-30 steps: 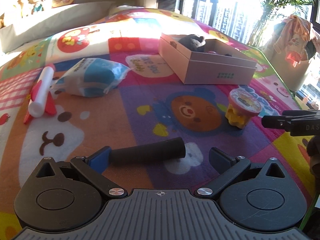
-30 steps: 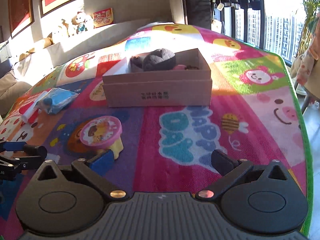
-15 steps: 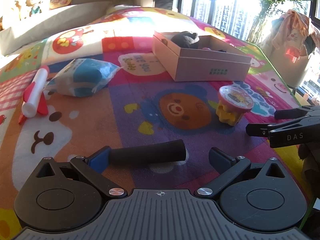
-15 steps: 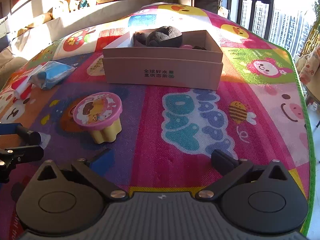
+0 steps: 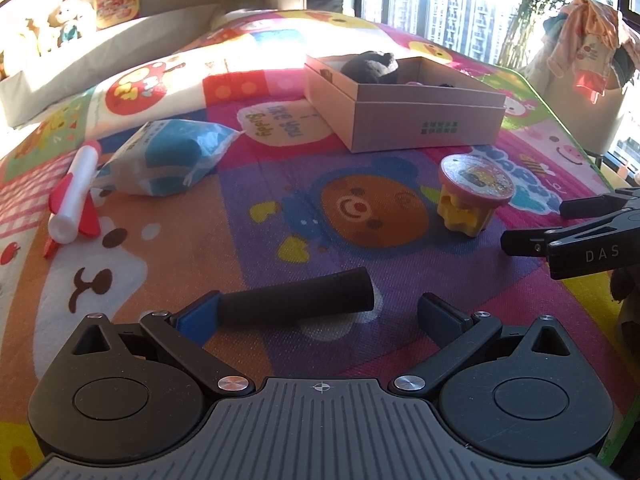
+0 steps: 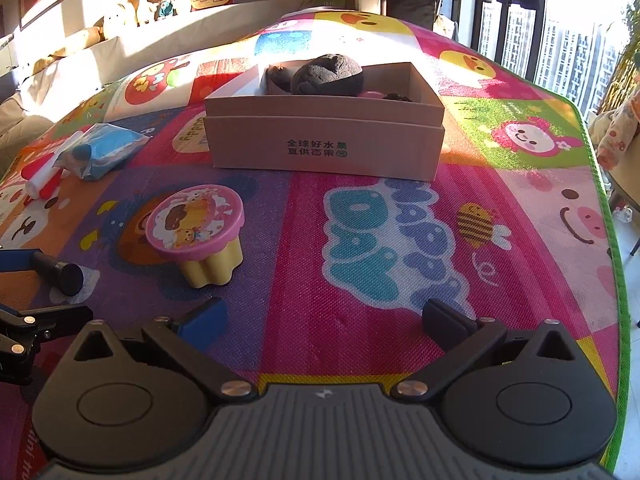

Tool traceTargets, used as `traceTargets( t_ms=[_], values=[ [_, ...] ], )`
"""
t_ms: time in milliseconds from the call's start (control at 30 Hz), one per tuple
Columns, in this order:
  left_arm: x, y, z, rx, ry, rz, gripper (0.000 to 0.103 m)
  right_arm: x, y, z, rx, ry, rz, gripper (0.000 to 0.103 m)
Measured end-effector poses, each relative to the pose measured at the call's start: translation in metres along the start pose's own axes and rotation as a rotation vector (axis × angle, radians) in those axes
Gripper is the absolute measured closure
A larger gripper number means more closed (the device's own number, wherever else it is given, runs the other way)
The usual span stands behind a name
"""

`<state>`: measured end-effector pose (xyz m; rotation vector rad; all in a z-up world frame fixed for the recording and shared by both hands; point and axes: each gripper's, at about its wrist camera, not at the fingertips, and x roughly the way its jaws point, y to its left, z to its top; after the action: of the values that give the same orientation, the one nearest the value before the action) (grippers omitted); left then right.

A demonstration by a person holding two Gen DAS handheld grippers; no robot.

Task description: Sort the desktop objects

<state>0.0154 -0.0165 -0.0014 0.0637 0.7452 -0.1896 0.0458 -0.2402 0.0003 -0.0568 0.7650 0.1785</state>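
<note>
My left gripper (image 5: 318,312) is gaping wide, a black cylinder (image 5: 296,302) lying between its fingers, possibly touching the blue pad. My right gripper (image 6: 322,322) is hanging open and empty; the pink-lidded cup (image 6: 198,232) is sitting left of centre, the cardboard box (image 6: 324,136) above it.

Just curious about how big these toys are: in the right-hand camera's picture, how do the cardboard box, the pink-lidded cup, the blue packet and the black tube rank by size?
1. cardboard box
2. pink-lidded cup and blue packet: look alike, and the cup is nearer, so unranked
3. black tube, partly hidden
</note>
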Motion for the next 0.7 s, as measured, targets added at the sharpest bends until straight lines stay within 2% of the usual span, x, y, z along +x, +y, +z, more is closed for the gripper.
traceTargets(
  t_ms=[700],
  values=[
    [-0.0010, -0.0011, -0.0002, -0.005, -0.011, 0.012, 0.000, 0.0017, 0.0023, 0.0011, -0.009, 0.003, -0.011, 0.000]
  ],
)
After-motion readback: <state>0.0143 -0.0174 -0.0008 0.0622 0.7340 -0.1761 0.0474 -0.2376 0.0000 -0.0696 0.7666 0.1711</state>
